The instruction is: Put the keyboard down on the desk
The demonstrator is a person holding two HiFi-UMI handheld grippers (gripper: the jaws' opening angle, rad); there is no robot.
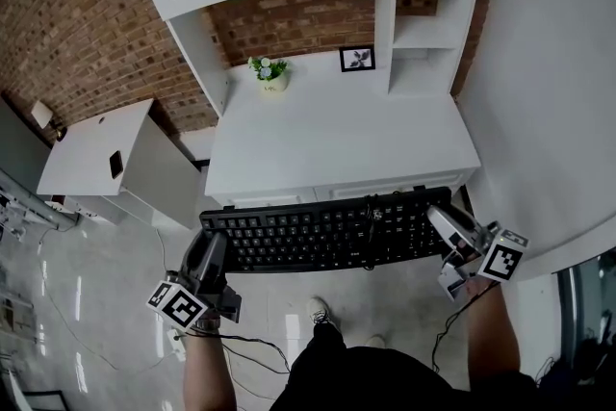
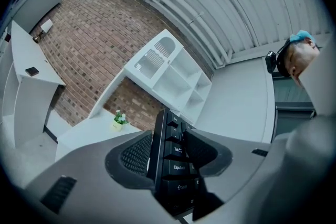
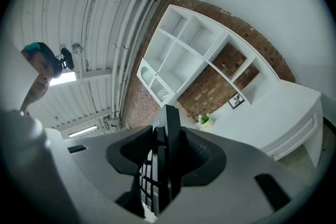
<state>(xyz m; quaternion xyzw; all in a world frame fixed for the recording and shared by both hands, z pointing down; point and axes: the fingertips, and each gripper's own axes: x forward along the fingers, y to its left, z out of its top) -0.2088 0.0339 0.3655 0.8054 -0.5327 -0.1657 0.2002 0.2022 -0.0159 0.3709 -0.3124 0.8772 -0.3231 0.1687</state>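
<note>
A long black keyboard [image 1: 327, 231] hangs level in the air just in front of the white desk [image 1: 337, 135], its far edge over the desk's front rim. My left gripper [image 1: 210, 257] is shut on the keyboard's left end [image 2: 170, 160], pads on both faces. At the other end, my right gripper [image 1: 450, 228] is shut on the keyboard's right end [image 3: 167, 155]. A thin cable [image 1: 370, 236] trails across the keys near the middle. The desk top behind the keyboard is bare white.
A small potted plant [image 1: 269, 72] and a framed picture [image 1: 357, 59] stand at the back of the desk, under white shelves [image 1: 423, 34]. A lower white side table [image 1: 96, 149] with a dark small object stands at the left. A white wall [image 1: 549, 91] runs along the right.
</note>
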